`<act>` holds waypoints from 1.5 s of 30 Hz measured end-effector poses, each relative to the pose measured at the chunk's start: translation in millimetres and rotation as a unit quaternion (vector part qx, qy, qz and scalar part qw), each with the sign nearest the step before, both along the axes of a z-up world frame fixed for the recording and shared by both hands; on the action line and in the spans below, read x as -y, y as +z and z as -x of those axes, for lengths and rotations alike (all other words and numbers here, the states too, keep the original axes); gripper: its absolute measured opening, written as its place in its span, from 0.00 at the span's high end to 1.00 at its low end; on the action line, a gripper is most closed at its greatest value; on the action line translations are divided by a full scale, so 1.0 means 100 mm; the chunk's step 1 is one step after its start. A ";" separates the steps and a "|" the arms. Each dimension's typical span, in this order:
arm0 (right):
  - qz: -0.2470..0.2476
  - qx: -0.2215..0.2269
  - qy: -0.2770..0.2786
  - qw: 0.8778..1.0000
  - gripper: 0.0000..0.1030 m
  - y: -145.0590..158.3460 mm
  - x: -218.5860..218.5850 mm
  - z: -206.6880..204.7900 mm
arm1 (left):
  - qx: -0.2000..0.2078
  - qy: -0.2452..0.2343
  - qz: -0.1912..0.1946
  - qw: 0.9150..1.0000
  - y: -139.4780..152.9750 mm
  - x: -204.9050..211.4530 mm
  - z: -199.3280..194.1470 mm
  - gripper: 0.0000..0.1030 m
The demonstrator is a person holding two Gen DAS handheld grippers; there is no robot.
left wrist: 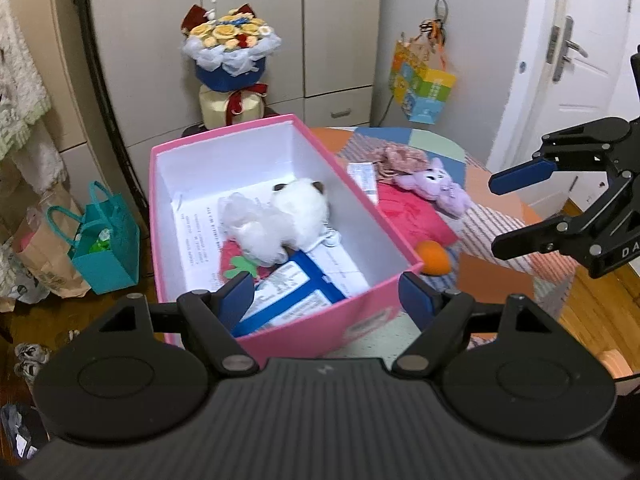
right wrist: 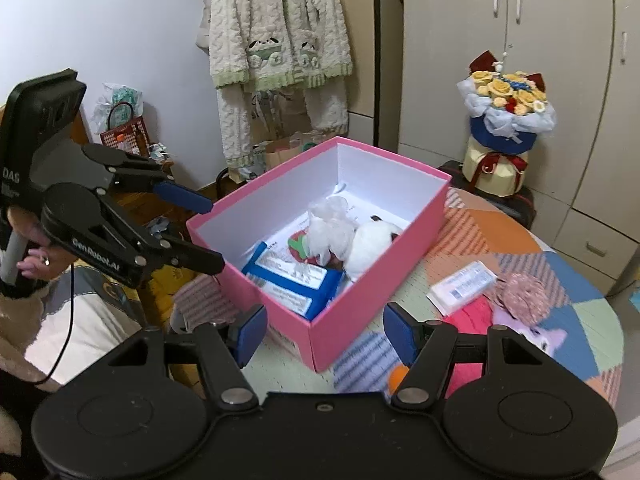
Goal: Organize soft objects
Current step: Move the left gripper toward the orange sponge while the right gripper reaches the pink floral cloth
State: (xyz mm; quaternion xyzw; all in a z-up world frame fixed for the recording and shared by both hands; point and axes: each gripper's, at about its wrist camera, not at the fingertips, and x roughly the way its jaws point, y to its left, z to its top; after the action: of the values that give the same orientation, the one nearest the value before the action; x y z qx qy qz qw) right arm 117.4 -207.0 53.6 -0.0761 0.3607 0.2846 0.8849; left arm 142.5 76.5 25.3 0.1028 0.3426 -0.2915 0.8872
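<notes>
Left wrist view: both my grippers, left gripper and right gripper, hang spread and empty above the pink box holding a white plush.

The purple plush, pink cloth and orange ball sit partly hidden behind the right gripper; print on the box's papers is unreadable
</notes>
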 end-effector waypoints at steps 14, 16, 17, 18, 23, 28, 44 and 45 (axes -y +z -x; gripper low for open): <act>-0.002 0.019 -0.055 0.998 0.30 -0.08 0.66 0.53 | -0.008 -0.074 0.010 0.997 0.01 0.67 0.35 0.23; -0.007 0.015 -0.066 0.998 0.29 -0.12 0.79 0.54 | -0.013 -0.082 0.012 0.996 -0.03 0.80 0.36 0.23; -0.010 0.013 -0.070 0.997 0.29 -0.13 0.84 0.55 | -0.015 -0.087 0.012 0.996 -0.05 0.87 0.36 0.23; -0.012 0.011 -0.074 0.997 0.29 -0.15 0.90 0.54 | -0.017 -0.091 0.011 0.996 -0.08 0.95 0.36 0.23; -0.017 0.003 -0.088 0.996 0.29 -0.28 1.11 0.44 | -0.022 -0.098 0.009 0.995 -0.22 1.26 0.32 0.23; -0.027 0.007 -0.091 0.996 0.26 -0.41 1.25 0.30 | -0.034 -0.100 0.000 0.994 -0.34 1.52 0.24 0.24; -0.005 0.079 -0.079 0.994 0.26 -0.77 1.31 -0.38 | 0.004 -0.020 -0.036 0.999 -0.82 1.94 0.03 0.25; -0.006 0.077 -0.079 0.994 0.26 -0.81 1.31 -0.45 | -0.004 -0.018 -0.026 0.999 -0.85 1.96 0.02 0.25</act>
State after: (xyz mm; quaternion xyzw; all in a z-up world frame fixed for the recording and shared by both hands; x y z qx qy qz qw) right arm 162.4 -338.4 -27.5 -0.0636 0.2949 0.2092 0.9302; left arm 140.4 -119.8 -59.4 0.1312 0.3518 -0.2990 0.8773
